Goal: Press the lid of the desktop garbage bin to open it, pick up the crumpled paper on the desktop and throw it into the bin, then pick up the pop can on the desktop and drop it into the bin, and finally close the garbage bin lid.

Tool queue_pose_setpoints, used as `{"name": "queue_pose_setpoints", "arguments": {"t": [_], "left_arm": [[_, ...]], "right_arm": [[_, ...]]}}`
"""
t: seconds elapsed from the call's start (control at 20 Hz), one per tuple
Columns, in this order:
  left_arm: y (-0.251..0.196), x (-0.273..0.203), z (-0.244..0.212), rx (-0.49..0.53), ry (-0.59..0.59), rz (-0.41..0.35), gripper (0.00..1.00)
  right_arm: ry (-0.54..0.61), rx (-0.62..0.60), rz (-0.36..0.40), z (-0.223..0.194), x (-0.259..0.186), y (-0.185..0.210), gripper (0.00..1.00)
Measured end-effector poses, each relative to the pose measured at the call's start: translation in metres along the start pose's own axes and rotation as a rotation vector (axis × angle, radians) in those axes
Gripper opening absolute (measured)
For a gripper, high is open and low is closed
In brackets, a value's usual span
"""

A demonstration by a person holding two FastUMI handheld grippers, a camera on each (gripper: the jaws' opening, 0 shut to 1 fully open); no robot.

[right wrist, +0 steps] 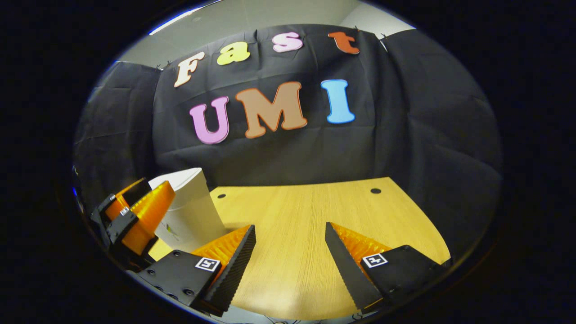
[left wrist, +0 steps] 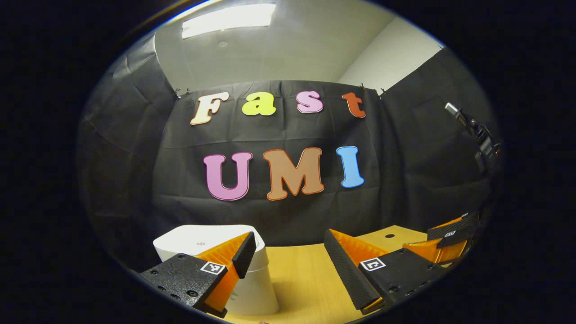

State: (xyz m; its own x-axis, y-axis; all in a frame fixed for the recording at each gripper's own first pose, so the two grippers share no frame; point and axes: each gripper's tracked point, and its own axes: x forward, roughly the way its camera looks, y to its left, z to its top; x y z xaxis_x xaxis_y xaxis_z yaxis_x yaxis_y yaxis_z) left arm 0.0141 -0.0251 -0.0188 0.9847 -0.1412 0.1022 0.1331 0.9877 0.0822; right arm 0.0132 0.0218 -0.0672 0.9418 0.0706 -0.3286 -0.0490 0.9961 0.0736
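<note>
- Presently we find the left gripper (left wrist: 290, 249) spread wide, grasping nothing, beside the lidded white garbage bin (left wrist: 211, 240).
- We record the right gripper (right wrist: 290, 243) likewise released above the wooden desktop (right wrist: 306, 211).

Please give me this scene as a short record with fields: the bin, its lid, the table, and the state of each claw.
bin: white garbage bin, standing on the table's left part
lid: lid down, bin closed
table: wooden table, with two small dark holes near the far edge
left claw: left claw open, holding nothing, close in front of the bin
right claw: right claw open, holding nothing, above bare table
</note>
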Motion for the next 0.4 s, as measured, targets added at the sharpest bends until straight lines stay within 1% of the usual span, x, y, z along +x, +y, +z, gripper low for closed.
{"name": "queue_pose_setpoints", "arguments": {"t": [0.2, 0.4], "left_arm": [[-0.010, -0.004, 0.011, -0.020, -0.002, -0.015, 0.92], [-0.018, -0.004, 0.022, -0.035, -0.022, -0.025, 0.92]], "right_arm": [[-0.131, 0.000, -0.009, 0.027, -0.009, -0.004, 0.98], [-0.181, -0.025, -0.019, 0.037, -0.013, -0.006, 0.98]]}}
